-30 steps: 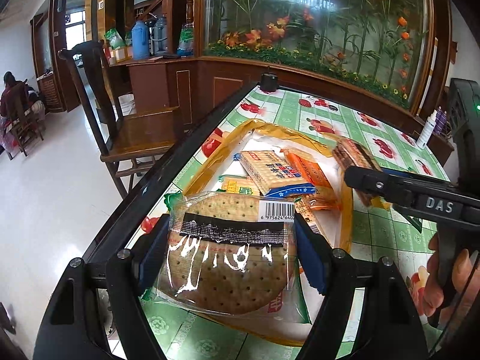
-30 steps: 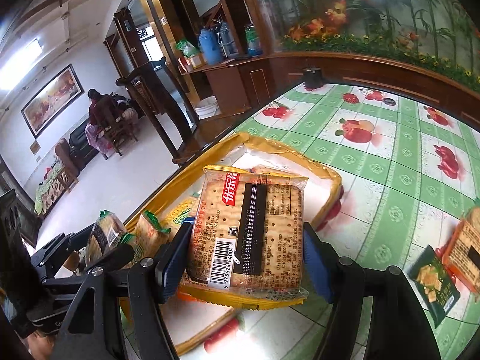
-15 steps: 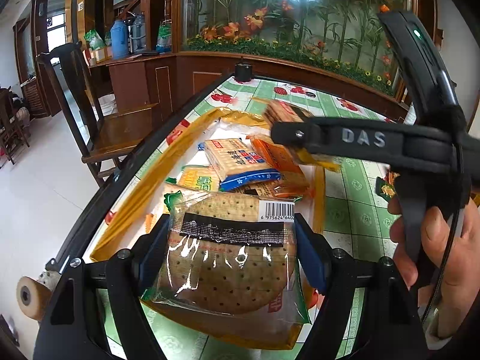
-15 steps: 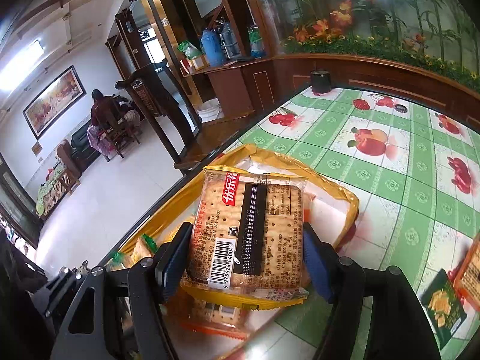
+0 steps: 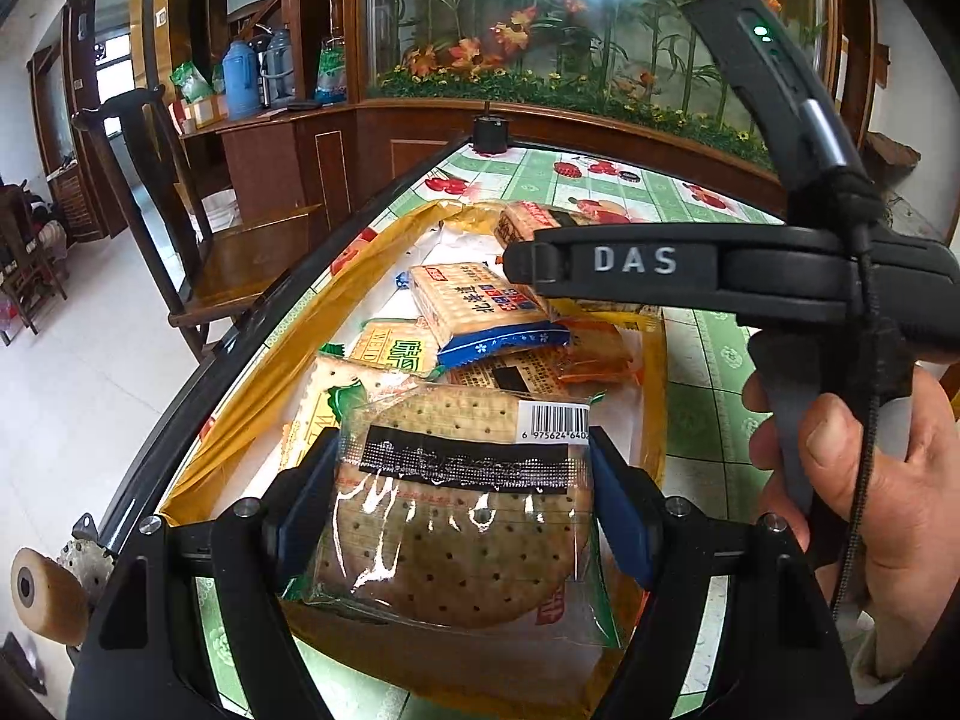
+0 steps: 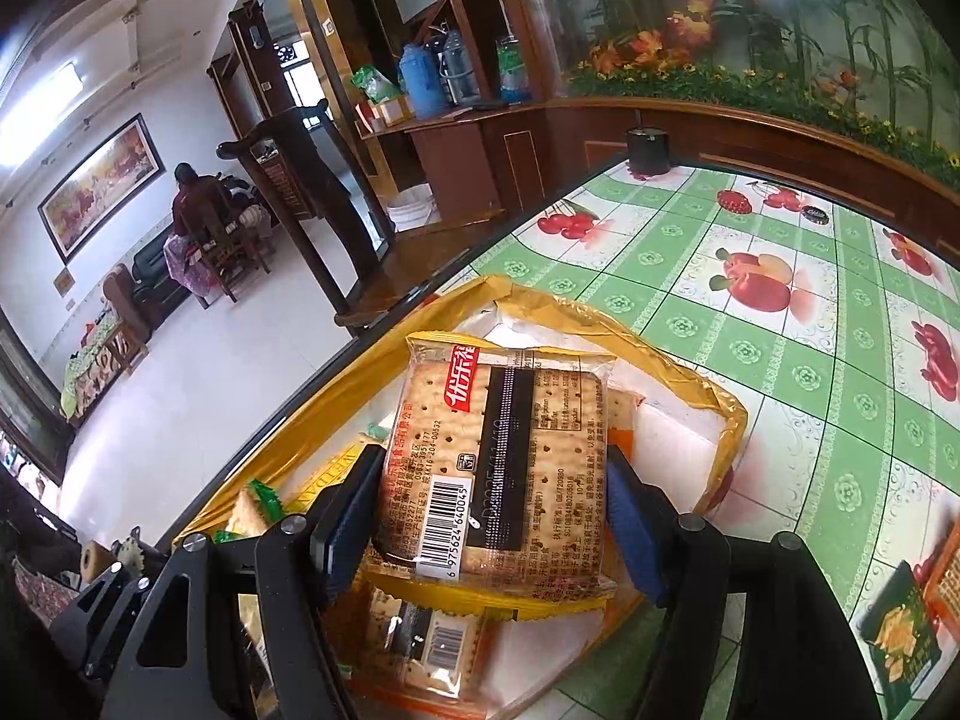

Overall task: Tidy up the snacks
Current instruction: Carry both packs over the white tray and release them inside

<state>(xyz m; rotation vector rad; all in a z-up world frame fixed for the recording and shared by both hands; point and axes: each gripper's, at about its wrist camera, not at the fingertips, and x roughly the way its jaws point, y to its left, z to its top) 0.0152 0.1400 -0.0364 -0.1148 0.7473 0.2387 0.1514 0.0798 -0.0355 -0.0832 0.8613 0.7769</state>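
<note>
My left gripper (image 5: 465,480) is shut on a clear-wrapped cracker pack (image 5: 456,516) with a barcode, held over the near end of a yellow tray (image 5: 282,372). Several snack packs lie in the tray, among them a blue-edged cracker pack (image 5: 474,306) and an orange pack (image 5: 594,354). My right gripper (image 6: 489,510) is shut on a yellow-edged cracker pack (image 6: 498,468), above the tray (image 6: 660,354) and over another pack (image 6: 420,630). In the left wrist view the right gripper's body (image 5: 636,261) crosses the tray, with a hand (image 5: 870,468) on its handle.
A green snack pack (image 6: 897,624) and an orange pack (image 6: 948,570) lie on the fruit-patterned tablecloth at the right. A wooden chair (image 5: 210,252) stands by the table's left edge. A black pot (image 5: 489,132) sits on the far corner. A person (image 6: 192,204) sits far off.
The right gripper has moved left with its pack, from beside the tray to over it. The left gripper has kept its pack and shifted slightly along the tray.
</note>
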